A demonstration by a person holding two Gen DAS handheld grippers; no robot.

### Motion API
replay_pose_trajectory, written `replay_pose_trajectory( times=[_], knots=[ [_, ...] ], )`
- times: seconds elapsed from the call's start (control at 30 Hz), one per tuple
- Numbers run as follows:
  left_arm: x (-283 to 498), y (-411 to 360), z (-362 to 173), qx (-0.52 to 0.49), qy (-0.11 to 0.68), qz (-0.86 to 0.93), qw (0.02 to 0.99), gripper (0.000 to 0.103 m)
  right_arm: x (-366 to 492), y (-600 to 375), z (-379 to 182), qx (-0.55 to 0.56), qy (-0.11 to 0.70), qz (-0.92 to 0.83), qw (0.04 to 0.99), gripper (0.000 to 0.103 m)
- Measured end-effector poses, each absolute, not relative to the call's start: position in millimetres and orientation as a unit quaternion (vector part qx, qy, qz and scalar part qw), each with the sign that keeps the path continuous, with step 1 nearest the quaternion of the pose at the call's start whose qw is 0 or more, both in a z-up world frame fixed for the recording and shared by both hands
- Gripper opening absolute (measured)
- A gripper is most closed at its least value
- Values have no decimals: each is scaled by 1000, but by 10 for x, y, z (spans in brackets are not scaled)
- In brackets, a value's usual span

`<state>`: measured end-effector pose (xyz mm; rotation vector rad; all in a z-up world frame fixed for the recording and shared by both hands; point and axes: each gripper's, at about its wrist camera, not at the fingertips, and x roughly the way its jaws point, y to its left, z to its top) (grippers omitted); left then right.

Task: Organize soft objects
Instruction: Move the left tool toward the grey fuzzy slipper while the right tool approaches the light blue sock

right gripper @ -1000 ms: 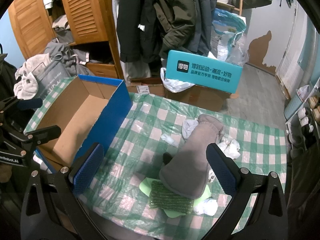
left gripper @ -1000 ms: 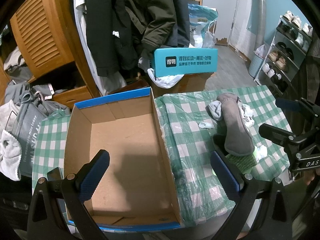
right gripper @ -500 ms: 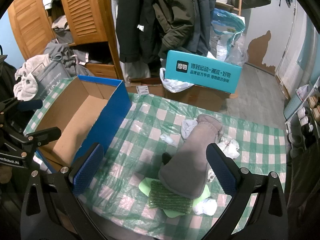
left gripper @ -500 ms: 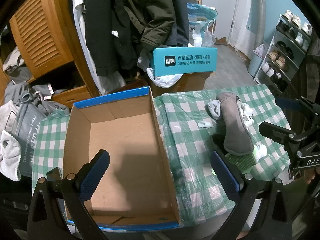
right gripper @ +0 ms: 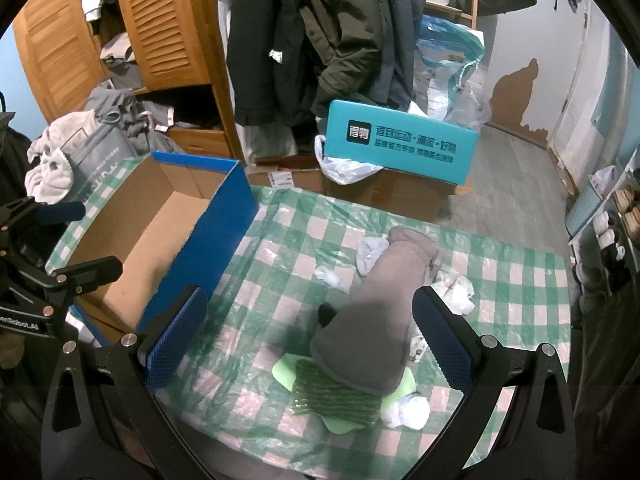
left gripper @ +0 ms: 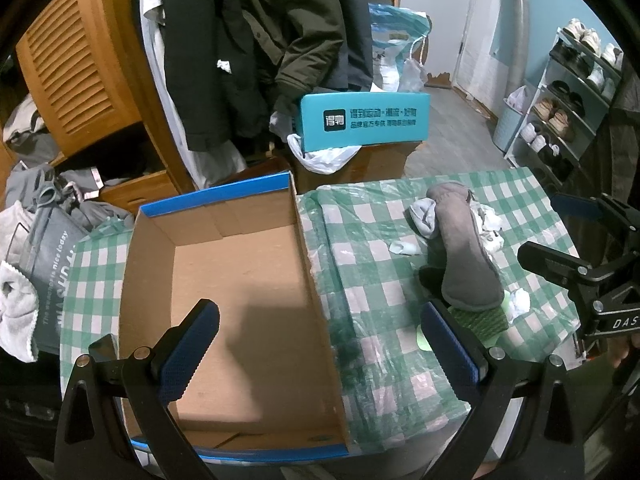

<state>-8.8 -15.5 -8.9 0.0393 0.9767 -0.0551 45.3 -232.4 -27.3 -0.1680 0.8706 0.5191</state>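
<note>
blue-padded fingers of the left gripper (left gripper: 320, 344) stand wide apart and hold nothing, hovering over the near end of the cardboard box (left gripper: 224, 280), whose brown floor lies bare between and beyond its left finger. the right gripper (right gripper: 308, 340) is likewise spread open and holds nothing, above the near edge of the green checked tablecloth (right gripper: 512, 280). just ahead of it, between its fingers, a dark green knitted pad (right gripper: 332, 400) lies on a pale green sheet (right gripper: 406, 384), with a small white sock (right gripper: 408, 412) touching the sheet's right side. a grey slipper (right gripper: 380, 312) rests with its near end on the knitted pad and stretches away from the gripper. further on, a pale grey sock (right gripper: 368, 252) touches the slipper's far left side, white crumpled socks (right gripper: 456, 292) lie at its right, and a small white scrap (right gripper: 330, 276) sits apart to the left. beyond the table stands a teal box (right gripper: 400, 146), with hanging coats (right gripper: 320, 32) behind it.
</note>
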Motion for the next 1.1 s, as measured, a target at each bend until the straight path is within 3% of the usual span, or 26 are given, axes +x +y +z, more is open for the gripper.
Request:
replay_pose_trajectory(
  times=[1.1],
  knots=[
    [275, -877, -581, 35, 550, -82, 831, 102, 599, -3374, -751, -45, 471, 162, 866, 101]
  ],
)
